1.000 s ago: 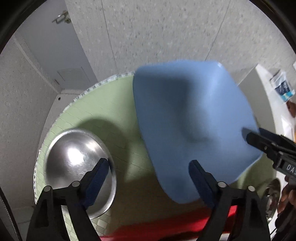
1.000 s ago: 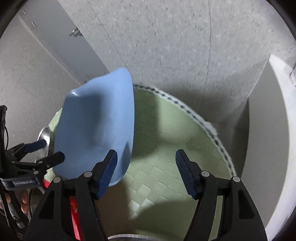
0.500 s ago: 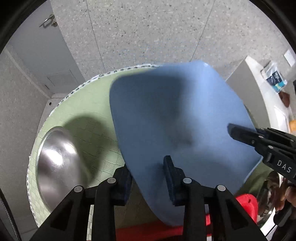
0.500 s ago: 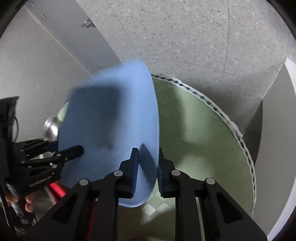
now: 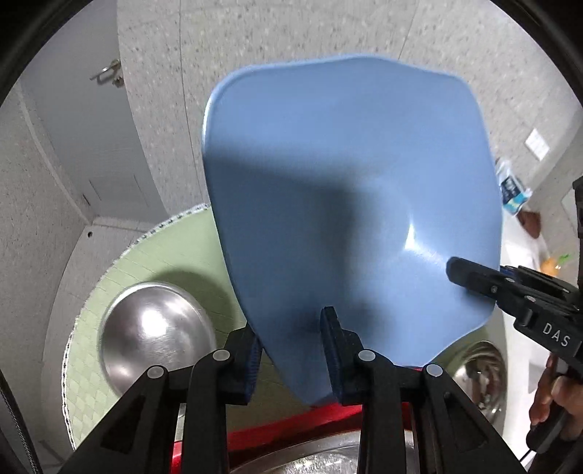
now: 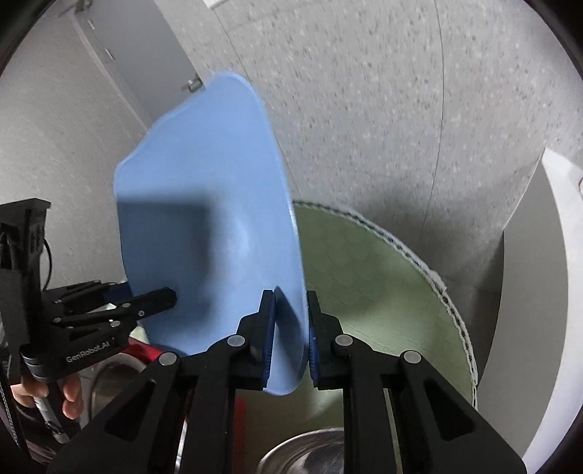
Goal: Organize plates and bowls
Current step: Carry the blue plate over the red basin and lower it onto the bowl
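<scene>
Blue plate [image 5: 349, 204], squarish with rounded corners and a shallow dished centre, held up off the table and tilted steeply, hollow face turned toward the left wrist camera, one glint of light on the slope of its well. Clamped at two places along its rim: left gripper [image 5: 291, 339] closed on the near lower edge, one blue-padded finger in front of the plate and the other behind it; right gripper [image 6: 289, 324] pinched tight on the thin rim at the plate's right side, seen edge-on in the right wrist view with a pad on each face. Jaws of the left gripper just drawn in from wide to a grip on the rim, with the plate between them. Below and to the left of the plate, a round steel bowl [image 5: 156, 335] resting on the pale green checked mat [image 5: 171, 248], well apart from the plate and partly in its shadow. Mat edged with a white and dark woven border, spread over a round table. At the near edge, under the left gripper, a red tray or basin rim [image 5: 291, 426] with more steel ware [image 5: 317, 459] inside it; another steel bowl [image 5: 481, 372] low on the right, behind the plate's corner. Speckled grey wall [image 5: 328, 32] behind everything, a pale door with a metal handle [image 5: 105, 73] at far left, a white counter [image 6: 561, 291] at far right.
</scene>
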